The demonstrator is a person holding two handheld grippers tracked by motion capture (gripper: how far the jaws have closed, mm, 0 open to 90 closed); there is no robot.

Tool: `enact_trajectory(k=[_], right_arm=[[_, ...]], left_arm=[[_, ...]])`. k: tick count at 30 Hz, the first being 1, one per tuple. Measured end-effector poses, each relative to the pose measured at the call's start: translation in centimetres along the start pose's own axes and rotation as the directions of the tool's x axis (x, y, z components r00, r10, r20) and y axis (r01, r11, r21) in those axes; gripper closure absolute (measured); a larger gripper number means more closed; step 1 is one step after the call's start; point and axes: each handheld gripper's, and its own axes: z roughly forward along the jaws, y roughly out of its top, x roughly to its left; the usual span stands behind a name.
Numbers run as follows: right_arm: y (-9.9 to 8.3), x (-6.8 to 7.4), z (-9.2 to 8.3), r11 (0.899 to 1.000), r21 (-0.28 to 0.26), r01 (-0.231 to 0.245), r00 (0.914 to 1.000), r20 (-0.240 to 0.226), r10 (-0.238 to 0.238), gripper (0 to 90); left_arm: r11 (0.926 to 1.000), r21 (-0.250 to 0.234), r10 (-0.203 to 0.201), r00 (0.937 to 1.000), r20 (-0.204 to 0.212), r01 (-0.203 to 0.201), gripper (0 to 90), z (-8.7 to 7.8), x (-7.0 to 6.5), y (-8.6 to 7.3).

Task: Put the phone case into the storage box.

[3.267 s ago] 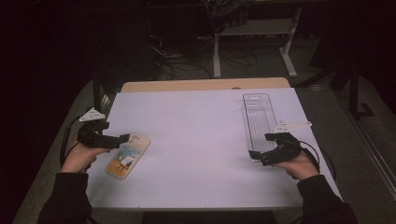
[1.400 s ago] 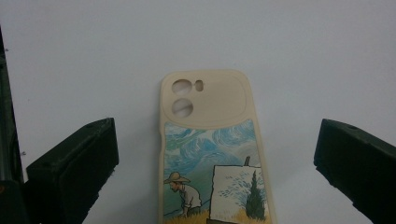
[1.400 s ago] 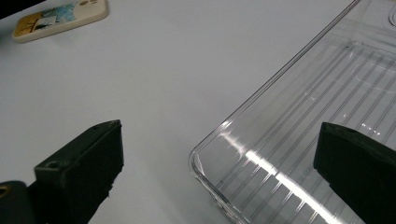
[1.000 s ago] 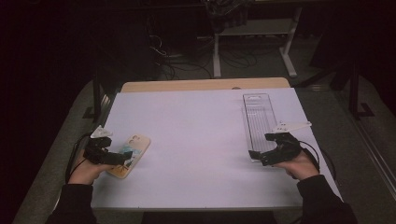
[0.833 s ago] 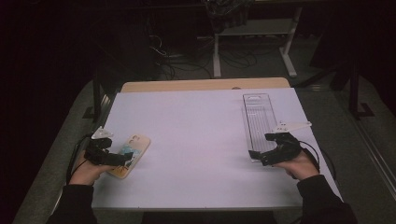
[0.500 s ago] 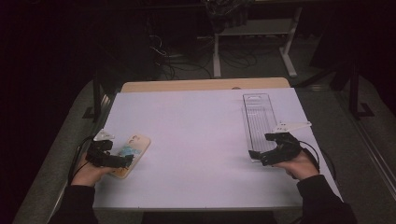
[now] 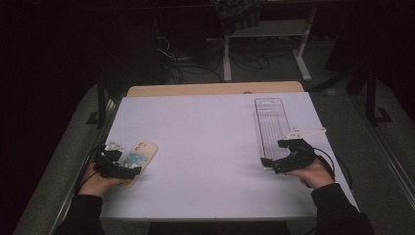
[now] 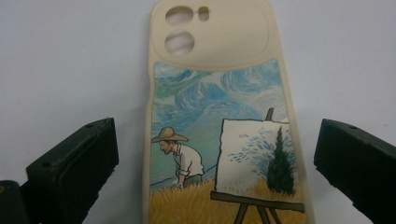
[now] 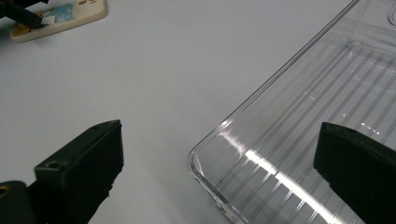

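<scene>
A cream phone case [image 7: 141, 152] printed with a painter at an easel lies flat at the table's left. In the left gripper view the phone case [image 8: 219, 93] runs away from the camera, camera holes at the far end. My left gripper [image 7: 128, 167] is open at its near end, and the jaws of the left gripper [image 8: 219, 140] stand on either side of the case without touching it. My right gripper [image 7: 271, 152] is open over the near corner of a long clear plastic tray [image 7: 270, 122]. In the right gripper view the right gripper [image 9: 219, 135] straddles the corner of that ribbed tray [image 9: 317, 102].
The white table top [image 7: 205, 142] lies bare between case and tray. A wooden board [image 7: 215, 89] edges the far side. Beyond it are a dark floor, cables and a metal stand [image 7: 266, 34]. In the right gripper view the phone case [image 9: 60, 16] sits at the far left.
My left gripper has moved from beside the case's far left toward the near edge and now lines up on the case's near end. The right gripper and tray have stayed still.
</scene>
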Motion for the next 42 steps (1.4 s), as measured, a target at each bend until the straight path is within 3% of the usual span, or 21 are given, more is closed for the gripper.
enact_trajectory(k=[20,36,42], right_arm=[[0.00,0.01,-0.01,1.000,0.001,0.002,1.0000,0.001,-0.002,0.7],[-0.03,0.00,0.01,1.000,0.000,0.003,1.0000,0.002,-0.003,0.7],[-0.02,0.02,0.04,1.000,-0.001,0.004,1.0000,0.003,-0.004,0.7]], left_arm=[[0.9970,0.070,0.032,0.9994,0.011,-0.033,0.0,0.87,0.00,-0.57],[0.9971,0.067,0.034,0.9992,0.020,-0.035,0.0,0.87,0.09,-0.64],[0.9972,0.061,0.042,0.9987,0.027,-0.043,6.7,0.67,-0.12,-0.52]])
